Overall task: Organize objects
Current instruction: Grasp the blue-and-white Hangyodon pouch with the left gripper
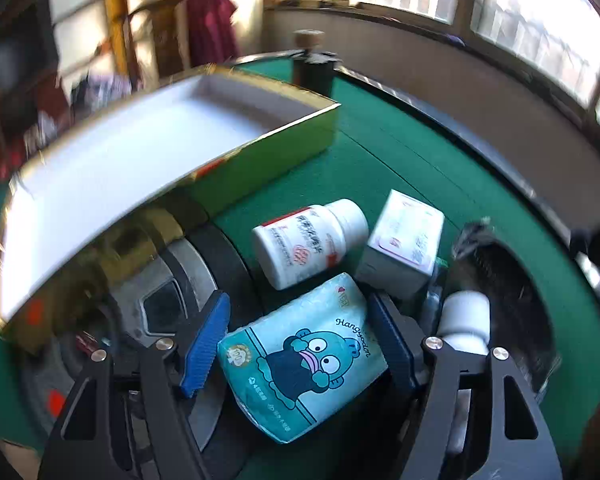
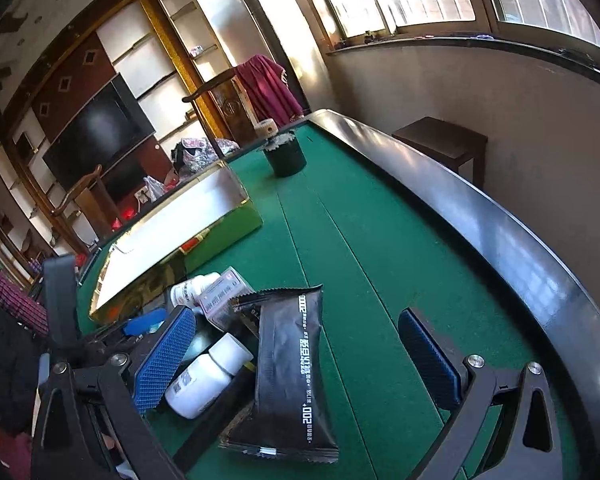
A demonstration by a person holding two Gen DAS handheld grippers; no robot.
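Note:
My left gripper [image 1: 296, 340] stands open around a teal tissue pack [image 1: 300, 356] with a cartoon fish; whether its blue pads [image 1: 204, 344] touch the pack I cannot tell. Beyond it lie a white pill bottle [image 1: 308, 240] on its side and a small white medicine box [image 1: 404, 244]. A second white bottle [image 1: 464, 320] lies to the right. My right gripper [image 2: 300, 360] is open above a black snack packet [image 2: 288, 372]; the second bottle [image 2: 204, 380] lies by its left pad. An open gold box [image 1: 112, 184] with a white inside stands to the left, also in the right wrist view [image 2: 172, 232].
The table has green felt [image 2: 360, 248] and a raised dark rim [image 2: 480, 216]. A dark round container [image 2: 286, 156] with a roll behind it stands at the far end. A dark stool [image 2: 440, 140] stands by the wall. A round recess [image 1: 168, 304] sits in the table under the left gripper.

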